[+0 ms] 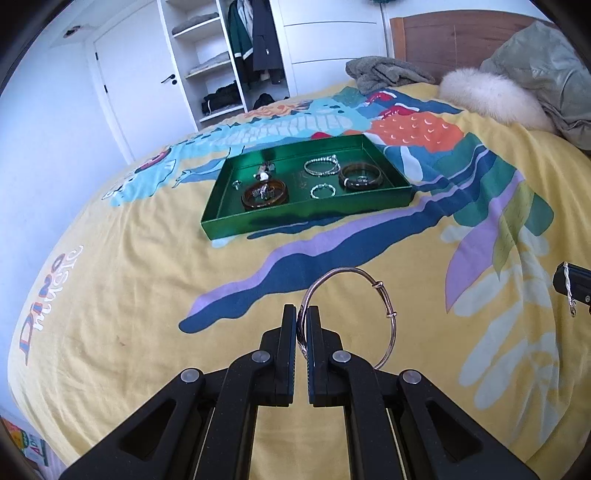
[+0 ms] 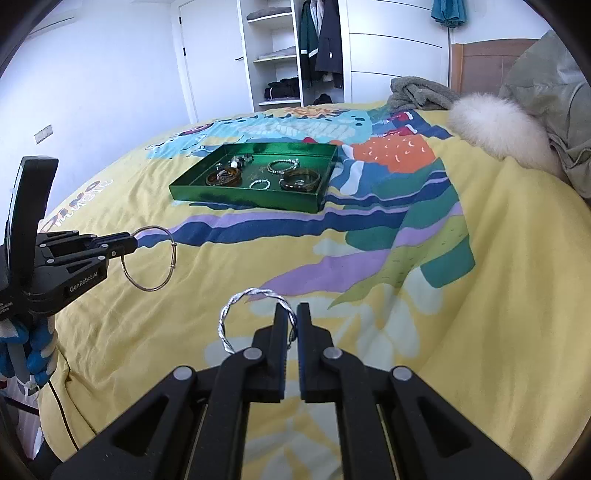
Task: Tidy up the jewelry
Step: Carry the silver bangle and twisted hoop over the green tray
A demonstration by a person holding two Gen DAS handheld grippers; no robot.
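Jewelry: most pieces lie in a green tray [image 1: 306, 216] on the bed; two bangles are held above the bedspread, nearer the cameras and well apart from the tray.
Left gripper [image 1: 303, 314]: clenched on a thin silver bangle [image 1: 388, 306], which stands out to the right of the fingers; from the right wrist view the same gripper [image 2: 131, 242] holds the ring out over the yellow cover.
Right gripper [image 2: 291, 317]: clamped on a twisted silver bangle [image 2: 236, 299], whose loop arcs up and to the left of the fingers.
Tray contents: a brown tortoiseshell bangle [image 1: 264, 197] at front left with small pieces inside it, a second dark brown bangle [image 1: 360, 177] at right, a beaded silver bracelet [image 1: 321, 166] toward the back, a small silver ring-shaped bracelet [image 1: 322, 191] at front centre.
Bedspread [image 1: 110, 295]: yellow, with a bright dinosaur print.
Far end of bed: a white fluffy cushion [image 1: 491, 99], a grey crumpled blanket [image 1: 384, 72], a wooden headboard [image 1: 443, 33].
Background: an open white wardrobe [image 1: 214, 59] with folded clothes and hanging coats.
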